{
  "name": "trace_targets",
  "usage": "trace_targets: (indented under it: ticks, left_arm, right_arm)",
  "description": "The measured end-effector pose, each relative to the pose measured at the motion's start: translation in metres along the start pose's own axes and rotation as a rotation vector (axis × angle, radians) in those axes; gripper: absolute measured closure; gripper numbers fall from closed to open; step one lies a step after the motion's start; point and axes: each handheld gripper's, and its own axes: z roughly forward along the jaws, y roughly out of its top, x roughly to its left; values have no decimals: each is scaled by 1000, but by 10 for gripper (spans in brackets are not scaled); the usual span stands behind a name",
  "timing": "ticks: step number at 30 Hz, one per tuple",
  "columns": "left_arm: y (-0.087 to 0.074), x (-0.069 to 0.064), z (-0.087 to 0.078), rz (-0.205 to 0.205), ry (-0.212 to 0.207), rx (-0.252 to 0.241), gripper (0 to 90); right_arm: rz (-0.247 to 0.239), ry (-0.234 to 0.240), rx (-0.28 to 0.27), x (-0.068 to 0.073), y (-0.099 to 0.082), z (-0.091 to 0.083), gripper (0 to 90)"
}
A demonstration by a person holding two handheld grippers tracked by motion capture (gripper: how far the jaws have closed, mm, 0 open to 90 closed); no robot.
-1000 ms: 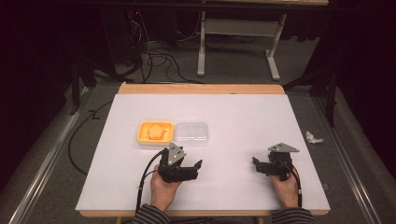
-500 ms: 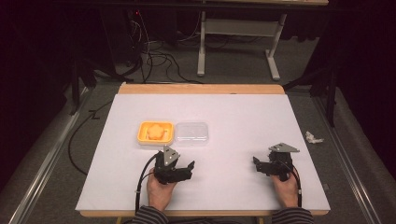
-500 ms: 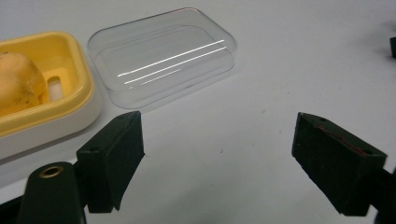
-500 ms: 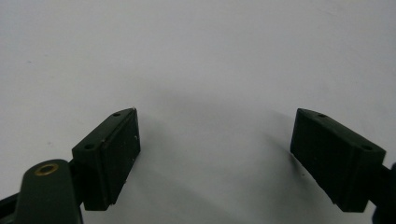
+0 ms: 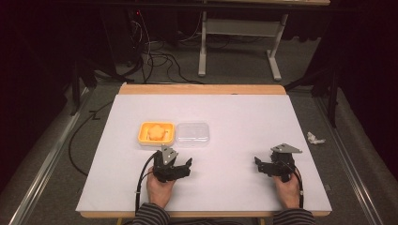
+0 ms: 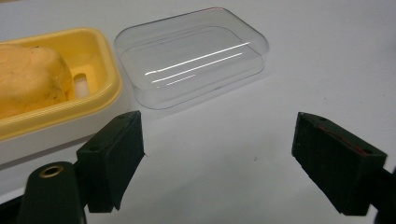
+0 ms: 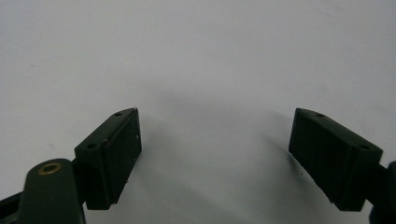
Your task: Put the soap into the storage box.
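The left gripper [image 5: 180,165] has drawn back toward the person since a second ago: it was up against the near edge of the containers, and now sits a little off at their 6 o'clock, jaws spread wide and holding nothing. That retreat suggests it is lining up a fresh approach, since the clear rectangular plastic lid [image 6: 191,56] lies upturned on the white table [image 5: 244,122], just beside the yellow rectangular plastic soap dish [image 6: 100,70] at the dish's 3 o'clock. A rounded yellow-orange lump [image 6: 30,79], probably a bar of soap, rests inside the dish. The right gripper [image 5: 267,165] has not moved; it rests well apart at 4 o'clock, jaws equally wide over bare table. A small crumpled white scrap [image 5: 314,138] lies off the table's right edge at 3 o'clock. Nothing stands between the left gripper and the lid
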Motion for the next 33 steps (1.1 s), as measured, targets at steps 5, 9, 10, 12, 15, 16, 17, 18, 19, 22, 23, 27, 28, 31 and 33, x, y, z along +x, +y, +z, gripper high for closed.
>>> trace_targets:
  ticks: [5,9,10,12,15,16,17,18,19,22,23,27,28,31,33]
  left_arm:
    - [-3,5,4,-9,23,3,168]
    - [-5,6,5,-4,30,-6,169]
    - [-5,6,5,-1,32,-6,169]
    - [-5,7,5,-15,33,-15,169]
    - [-4,8,5,-31,36,-17,169]
    - [-4,9,5,-32,37,-13,169]
    - [-4,9,5,-36,37,-12,169]
    - [-4,9,5,-37,36,-9,171]
    - [-4,9,5,-33,35,-2,172]
    - [-4,9,5,-41,29,4,174]
    - [-4,9,5,-46,28,4,175]
    - [-4,10,5,-54,27,12,177]
    - [-4,11,6,-59,27,10,178]
    - [-4,10,6,-61,25,11,180]
    - [-4,10,5,-55,23,11,181]
  right_arm:
    - [-1,1,0,0,0,0,174]
    - [-1,2,-1,0,0,0,174]
    - [-2,0,0,0,0,0,174]
    - [-3,1,2,0,0,0,174]
    - [-4,2,4,0,0,0,174]
    - [-6,3,4,0,0,0,174]
    - [-9,2,4,0,0,0,174]
    - [-10,0,1,1,0,0,174]
    - [-10,0,2,1,0,0,174]
    - [-14,-1,0,1,0,0,174]
    - [-18,-2,-1,2,0,0,174]
    - [-25,-6,5,2,0,0,174]
    - [-26,-5,7,2,0,0,173]
    - [-30,-5,7,3,0,0,172]
    - [-32,-6,2,3,0,0,171]
